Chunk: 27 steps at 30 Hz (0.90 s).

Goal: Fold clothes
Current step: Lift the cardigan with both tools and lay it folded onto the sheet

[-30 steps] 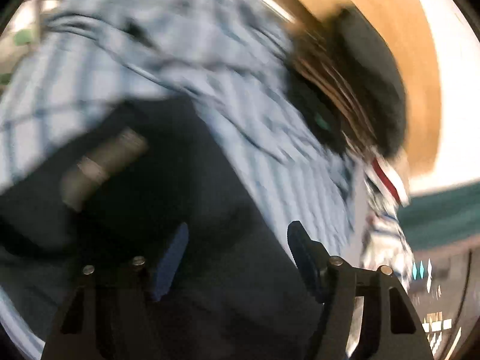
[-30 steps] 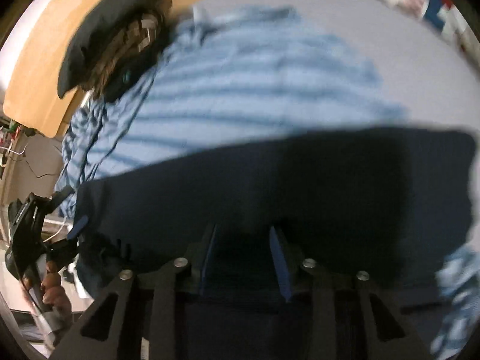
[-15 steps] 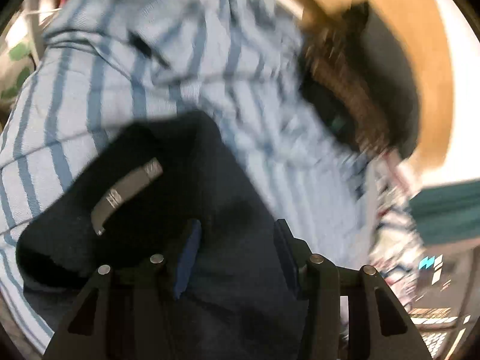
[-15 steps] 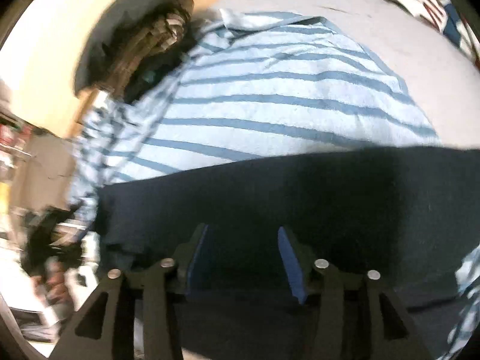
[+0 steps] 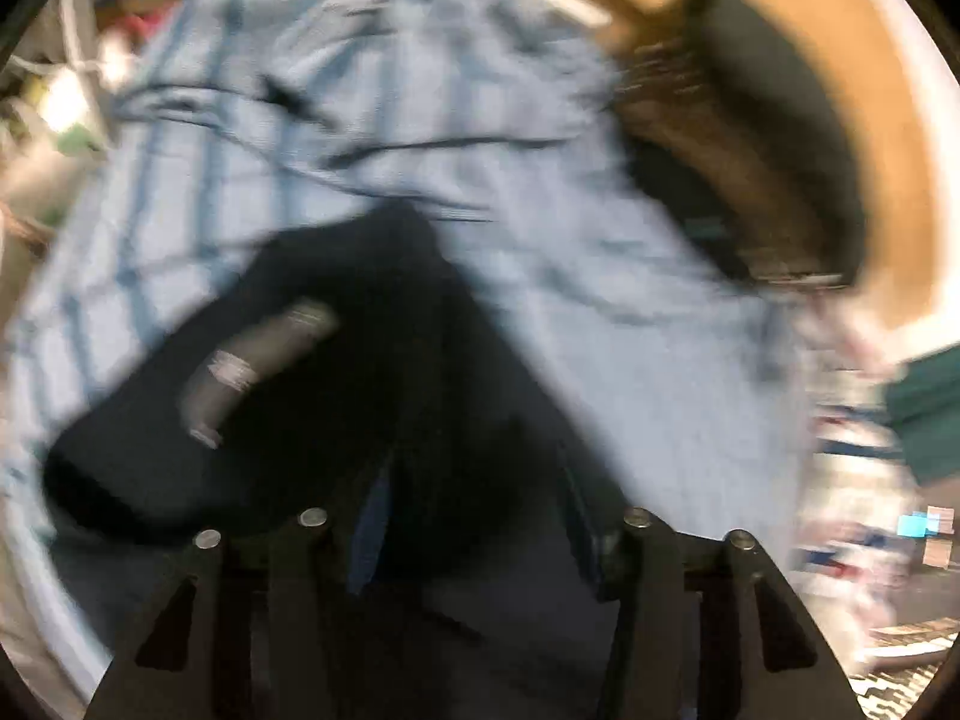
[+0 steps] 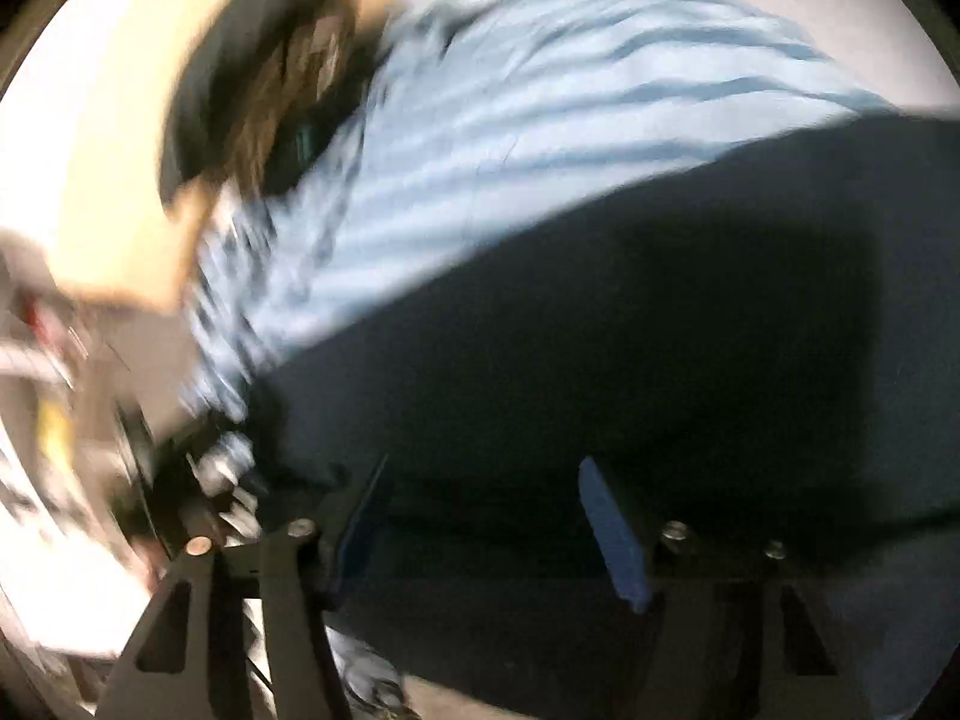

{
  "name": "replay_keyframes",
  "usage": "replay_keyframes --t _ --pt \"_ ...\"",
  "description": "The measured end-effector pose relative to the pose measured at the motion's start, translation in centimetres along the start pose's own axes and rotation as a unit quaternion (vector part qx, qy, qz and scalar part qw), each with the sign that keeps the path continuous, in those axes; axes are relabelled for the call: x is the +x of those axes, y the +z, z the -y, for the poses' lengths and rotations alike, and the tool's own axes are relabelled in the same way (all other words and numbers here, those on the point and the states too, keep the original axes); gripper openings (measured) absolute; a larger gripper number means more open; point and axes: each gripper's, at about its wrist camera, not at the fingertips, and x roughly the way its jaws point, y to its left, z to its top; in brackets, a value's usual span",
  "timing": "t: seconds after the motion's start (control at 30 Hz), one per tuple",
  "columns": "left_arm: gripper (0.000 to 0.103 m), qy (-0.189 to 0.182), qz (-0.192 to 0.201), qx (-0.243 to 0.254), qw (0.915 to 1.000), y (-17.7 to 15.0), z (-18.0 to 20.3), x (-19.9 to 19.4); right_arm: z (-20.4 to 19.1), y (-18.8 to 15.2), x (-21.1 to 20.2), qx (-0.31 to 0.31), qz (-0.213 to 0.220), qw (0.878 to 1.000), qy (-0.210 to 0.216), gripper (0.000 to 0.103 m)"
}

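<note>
A dark navy garment point(image 5: 360, 396) with a grey neck label point(image 5: 258, 360) lies on top of a light blue striped shirt point(image 5: 420, 90). My left gripper point(image 5: 474, 498) hovers low over the navy cloth, open, with dark fabric showing between its fingers. In the right wrist view the navy garment point(image 6: 630, 330) fills the lower half, and the striped shirt point(image 6: 540, 96) spreads out beyond it. My right gripper point(image 6: 480, 516) stands open just above the navy cloth. Both views are motion-blurred.
A heap of dark and brown clothes point(image 5: 750, 150) sits against a wooden board point(image 5: 870, 120) behind the shirt; this heap point(image 6: 258, 78) also shows at the upper left of the right wrist view. Pale grey bed surface point(image 6: 888, 18) lies past the shirt. Patterned fabric point(image 5: 852, 480) lies at the right.
The right gripper's fingers have spread wider apart over the navy garment. The left gripper's fingers narrowed a little, then held. Both cameras have shifted and the picture has blurred.
</note>
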Motion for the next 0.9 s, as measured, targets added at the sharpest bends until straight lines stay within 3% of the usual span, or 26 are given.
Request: replay_keyframes --t 0.03,0.13,0.2,0.23,0.33,0.37,0.43,0.53,0.67,0.8,0.9 --pt "0.080 -0.029 -0.006 0.003 0.9996 -0.4 0.8 -0.3 1.4 0.4 -1.9 0.018 0.034 0.999 -0.017 0.067" --pt "0.081 -0.098 -0.033 0.018 0.9945 -1.6 3.3 -0.2 6.6 1.6 -7.2 0.078 0.123 0.985 -0.089 0.071" --pt "0.081 -0.117 -0.072 0.038 0.9898 -2.8 5.0 1.6 10.2 2.2 -7.7 0.127 0.114 0.982 -0.076 0.071" --pt "0.081 -0.116 -0.091 0.040 0.9882 -3.5 5.4 2.7 12.1 2.3 -7.7 0.151 0.103 0.981 -0.066 0.070" --pt "0.081 -0.092 -0.146 0.037 0.9842 -5.7 6.0 6.3 16.8 2.1 -7.9 0.213 0.090 0.972 -0.042 0.046" --pt "0.081 -0.080 -0.147 0.039 0.9852 -6.1 6.0 6.7 17.5 1.9 -8.2 0.227 0.095 0.968 -0.044 0.043" --pt "0.081 -0.056 -0.146 0.042 0.9869 -6.8 6.2 7.3 17.9 1.2 -9.5 0.247 0.108 0.961 -0.063 0.057" --pt "0.081 -0.019 -0.144 0.047 0.9883 -7.8 6.3 8.3 17.0 1.0 -10.6 0.197 0.086 0.970 -0.111 0.052" --pt "0.081 0.028 -0.139 0.070 0.9874 -9.2 7.3 9.5 16.2 1.5 -9.8 0.122 0.044 0.981 -0.143 0.042" --pt "0.081 0.045 -0.130 0.096 0.9857 -9.8 8.2 10.2 15.4 2.5 -7.5 0.053 -0.007 0.987 -0.150 0.039" --pt "0.081 0.042 -0.121 0.102 0.9865 -10.1 7.8 10.6 14.1 3.0 -5.7 -0.010 -0.040 0.983 -0.178 0.043"
